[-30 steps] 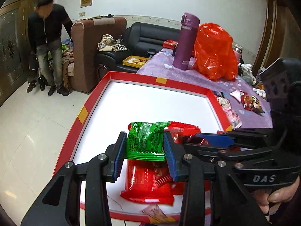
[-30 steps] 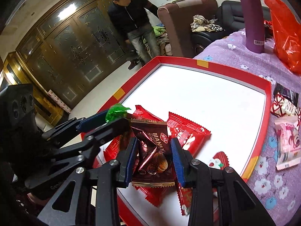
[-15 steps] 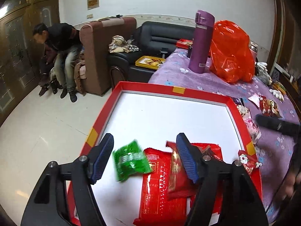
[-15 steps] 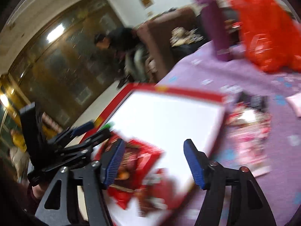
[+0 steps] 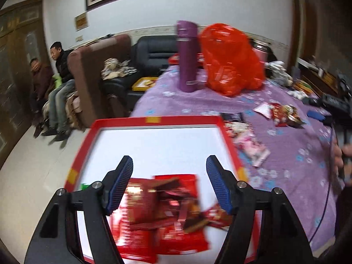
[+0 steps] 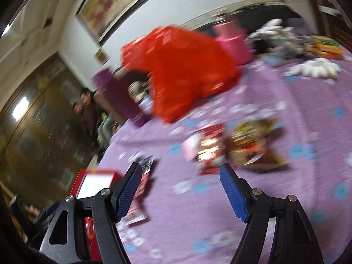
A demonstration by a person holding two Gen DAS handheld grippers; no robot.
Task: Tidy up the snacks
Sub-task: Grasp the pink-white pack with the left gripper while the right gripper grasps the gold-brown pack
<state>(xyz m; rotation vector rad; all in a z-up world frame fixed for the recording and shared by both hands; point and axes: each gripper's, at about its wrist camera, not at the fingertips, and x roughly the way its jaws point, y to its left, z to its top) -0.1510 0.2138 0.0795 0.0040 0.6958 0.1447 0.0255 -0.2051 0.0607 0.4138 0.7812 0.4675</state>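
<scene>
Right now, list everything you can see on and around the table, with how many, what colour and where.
tray: one, red rim, white floor, table's near edge.
snack packets in tray: a blurred pile, mostly red, near end.
loose snack packets: several, mixed colours, on the cloth beyond the tray.
tablecloth: one, purple, flowered.
flask: one, purple, upright, far side.
plastic bag: one, red, beside flask.
pink container: one, behind bag.
sofa: one, black, background.
seated people: two, far left.
left claw: open, empty, above tray.
right claw: opening, empty, above cloth.
</scene>
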